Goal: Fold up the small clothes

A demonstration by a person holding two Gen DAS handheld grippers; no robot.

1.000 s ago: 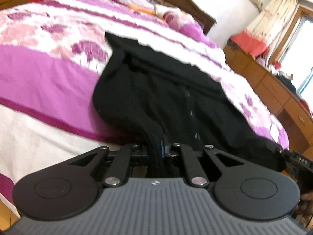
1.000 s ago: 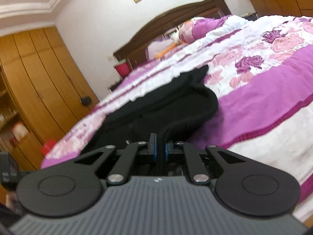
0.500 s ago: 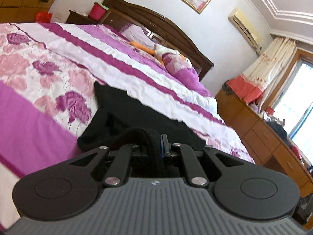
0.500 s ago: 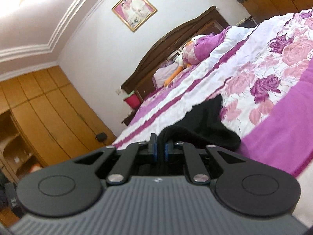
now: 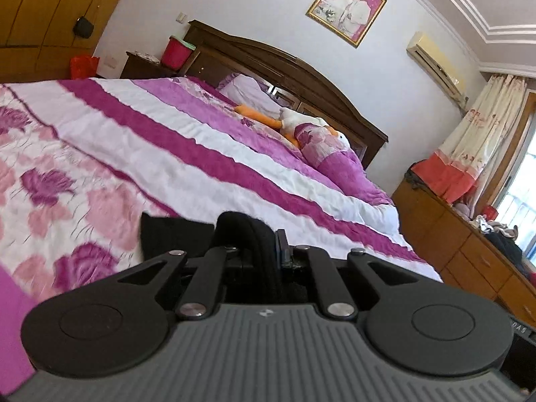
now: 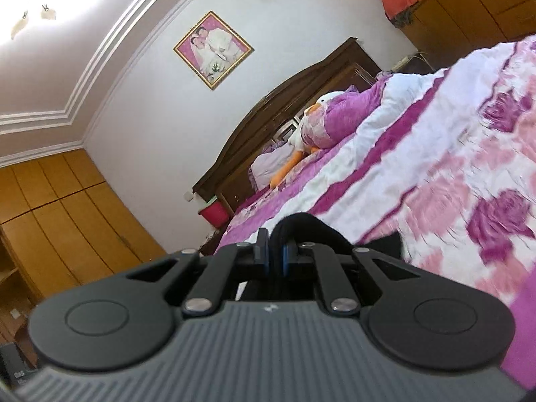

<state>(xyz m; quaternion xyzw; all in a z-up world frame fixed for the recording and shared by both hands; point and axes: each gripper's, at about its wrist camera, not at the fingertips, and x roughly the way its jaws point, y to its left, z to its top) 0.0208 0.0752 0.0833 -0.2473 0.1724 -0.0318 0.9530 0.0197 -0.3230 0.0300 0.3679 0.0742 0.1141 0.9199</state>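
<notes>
left tool (image 5: 264, 251) clenching black garment (image 5: 174, 234) | right tool (image 6: 275, 257) clenching it too | garment draping below tools, over bed (image 5: 117, 154) | fold looking mid-way, laying down pending

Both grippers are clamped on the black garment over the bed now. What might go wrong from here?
1. The left gripper and right gripper each pinch only a thin bunched fold of the black garment; it may slip free.
2. Most of the garment hangs hidden below both cameras, so an uneven fold could go unnoticed.
3. It may drag and rumple the floral quilt.
</notes>
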